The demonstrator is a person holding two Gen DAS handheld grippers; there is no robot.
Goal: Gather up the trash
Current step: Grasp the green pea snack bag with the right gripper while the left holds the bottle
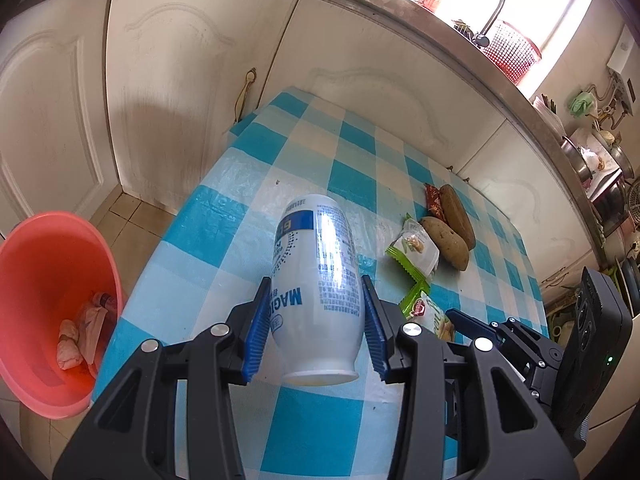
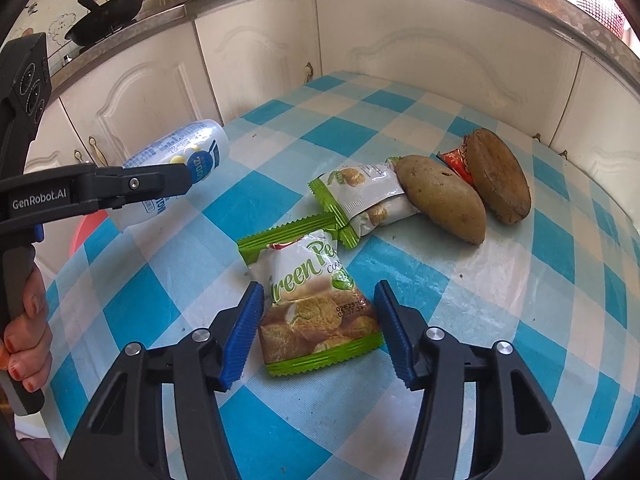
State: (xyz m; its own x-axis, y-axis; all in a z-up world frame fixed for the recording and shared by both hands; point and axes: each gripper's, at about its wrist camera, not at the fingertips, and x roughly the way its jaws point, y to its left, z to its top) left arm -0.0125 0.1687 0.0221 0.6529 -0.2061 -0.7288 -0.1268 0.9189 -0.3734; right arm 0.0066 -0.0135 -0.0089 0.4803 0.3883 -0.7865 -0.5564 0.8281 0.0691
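Already the left gripper (image 1: 316, 312) jaws pinch the bottle (image 1: 320, 280) above the table (image 1: 312, 420); its slick wall could slip. Right gripper (image 2: 318, 328) jaws flank the wrapper (image 2: 316, 300) lying on the table, apparently not yet pinching; it may slide away.

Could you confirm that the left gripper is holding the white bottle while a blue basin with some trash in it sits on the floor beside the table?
Not quite: the basin is pink, not blue, as the left wrist view shows. The rest holds: the left gripper grips the white bottle, and the basin sits on the floor beside the table.
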